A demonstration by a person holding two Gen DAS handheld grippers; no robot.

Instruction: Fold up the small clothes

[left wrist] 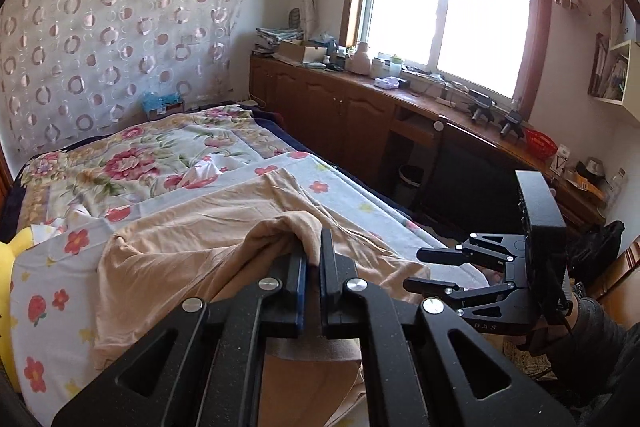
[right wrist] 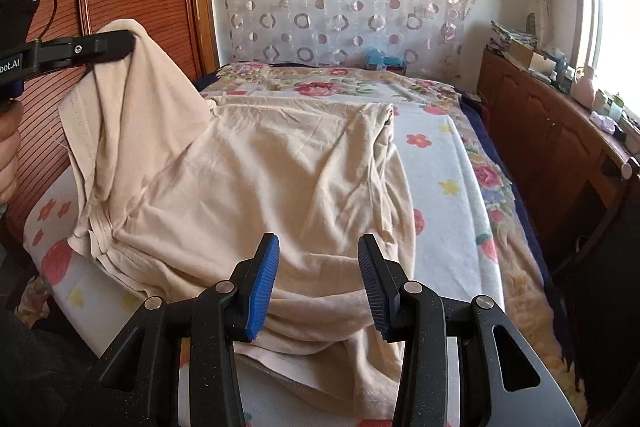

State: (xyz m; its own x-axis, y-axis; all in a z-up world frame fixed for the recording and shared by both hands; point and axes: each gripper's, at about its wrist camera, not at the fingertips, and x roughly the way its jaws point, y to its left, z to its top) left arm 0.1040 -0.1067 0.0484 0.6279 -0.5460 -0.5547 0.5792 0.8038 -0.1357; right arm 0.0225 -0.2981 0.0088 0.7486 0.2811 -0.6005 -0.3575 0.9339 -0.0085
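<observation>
The beige garment lies spread across the flowered sheet on the bed, most of it resting flat. One edge of it is lifted: the left gripper has its jaws pressed together on a fold of the cloth and holds it raised above the bed, so the fabric drapes down from the fingers to the sheet. The right gripper stands with its blue pads spread apart, just over the garment's near, bunched edge, with nothing pinched between them.
</observation>
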